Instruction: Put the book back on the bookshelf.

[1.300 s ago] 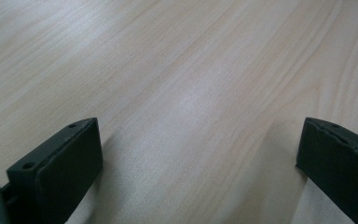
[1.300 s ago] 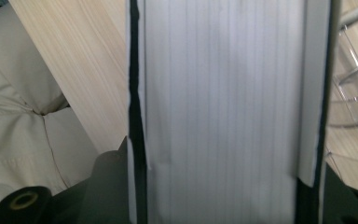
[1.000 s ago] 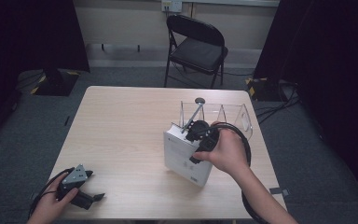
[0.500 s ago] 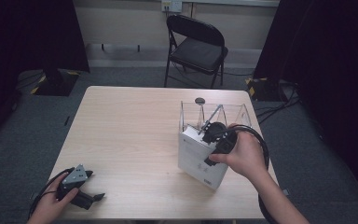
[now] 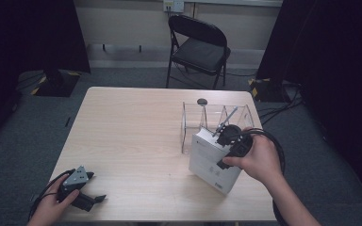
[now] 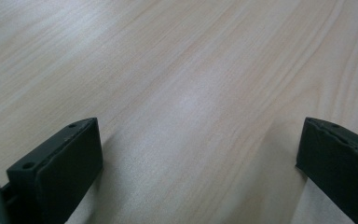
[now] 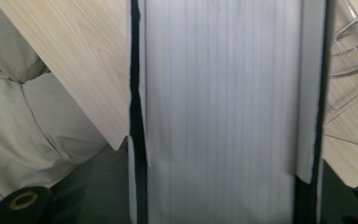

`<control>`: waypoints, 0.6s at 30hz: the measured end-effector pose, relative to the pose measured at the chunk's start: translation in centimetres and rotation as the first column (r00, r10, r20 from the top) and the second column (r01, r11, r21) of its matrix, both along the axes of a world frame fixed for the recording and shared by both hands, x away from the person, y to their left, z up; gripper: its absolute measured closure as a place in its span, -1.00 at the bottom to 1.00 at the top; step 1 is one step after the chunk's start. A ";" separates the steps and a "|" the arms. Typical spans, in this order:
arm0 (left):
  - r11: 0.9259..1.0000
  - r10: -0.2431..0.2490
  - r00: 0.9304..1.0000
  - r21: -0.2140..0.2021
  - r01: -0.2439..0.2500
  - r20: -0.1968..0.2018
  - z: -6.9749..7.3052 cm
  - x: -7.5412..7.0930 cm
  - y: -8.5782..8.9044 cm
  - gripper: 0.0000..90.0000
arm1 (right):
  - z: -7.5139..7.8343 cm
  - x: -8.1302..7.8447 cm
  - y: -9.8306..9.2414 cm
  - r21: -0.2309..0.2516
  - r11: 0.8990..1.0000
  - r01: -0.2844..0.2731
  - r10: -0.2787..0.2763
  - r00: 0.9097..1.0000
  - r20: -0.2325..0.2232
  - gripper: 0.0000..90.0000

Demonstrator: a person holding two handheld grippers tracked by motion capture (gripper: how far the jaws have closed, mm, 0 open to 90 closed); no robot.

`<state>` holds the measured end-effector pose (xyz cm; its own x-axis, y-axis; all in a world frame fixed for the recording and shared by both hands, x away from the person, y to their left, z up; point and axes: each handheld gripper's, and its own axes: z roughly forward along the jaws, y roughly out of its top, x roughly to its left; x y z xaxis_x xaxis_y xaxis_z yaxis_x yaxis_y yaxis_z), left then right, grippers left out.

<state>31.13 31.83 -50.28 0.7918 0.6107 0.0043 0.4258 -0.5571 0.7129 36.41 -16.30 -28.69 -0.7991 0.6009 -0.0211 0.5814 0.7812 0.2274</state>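
Note:
My right gripper [image 5: 219, 149] is shut on a thick white book [image 5: 206, 162], tilted over the table's near right part, just in front of a clear divided rack [image 5: 217, 115]. In the right gripper view the book's pale page edges [image 7: 223, 112] run up the middle, and a black jaw presses on each cover. My left gripper [image 5: 92, 198] lies at the table's near left corner in the person's hand. Its jaws stand wide apart over bare wood [image 6: 191, 93], and nothing is between its fingers [image 6: 65, 163].
The light wooden table [image 5: 132, 132] has open surface across its left and middle. A small black disc [image 5: 201, 101] lies behind the rack. A black folding chair [image 5: 200, 47] stands beyond the far edge. The rack's clear edge [image 7: 354, 42] is close by the book's right.
My right gripper has carried the book to the right, along the front of the rack. The left gripper has stayed where it was.

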 end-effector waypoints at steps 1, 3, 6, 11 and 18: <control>1.000 0.000 1.000 0.000 0.000 0.000 0.0 0.0 0.0 -1.00 | 0.0 0.0 -0.2 0.003 1.000 0.004 -0.004 1.000 0.000 0.17; 1.000 0.000 1.000 0.000 0.000 0.000 0.0 0.0 0.0 -1.00 | 0.0 0.0 -0.5 0.006 1.000 0.010 -0.010 1.000 -0.004 0.17; 1.000 0.000 1.000 0.000 0.000 0.000 0.0 0.0 0.0 -1.00 | 0.1 -0.1 -1.0 0.000 1.000 0.019 -0.019 1.000 0.001 0.16; 1.000 0.000 1.000 0.000 0.000 0.000 0.0 0.0 0.0 -1.00 | 0.1 -0.2 -1.8 -0.008 1.000 0.029 -0.029 1.000 -0.001 0.17; 1.000 0.000 1.000 0.000 0.000 0.000 0.0 0.0 0.0 -1.00 | 0.1 -0.4 -3.1 -0.006 0.998 0.056 -0.056 0.998 -0.005 0.17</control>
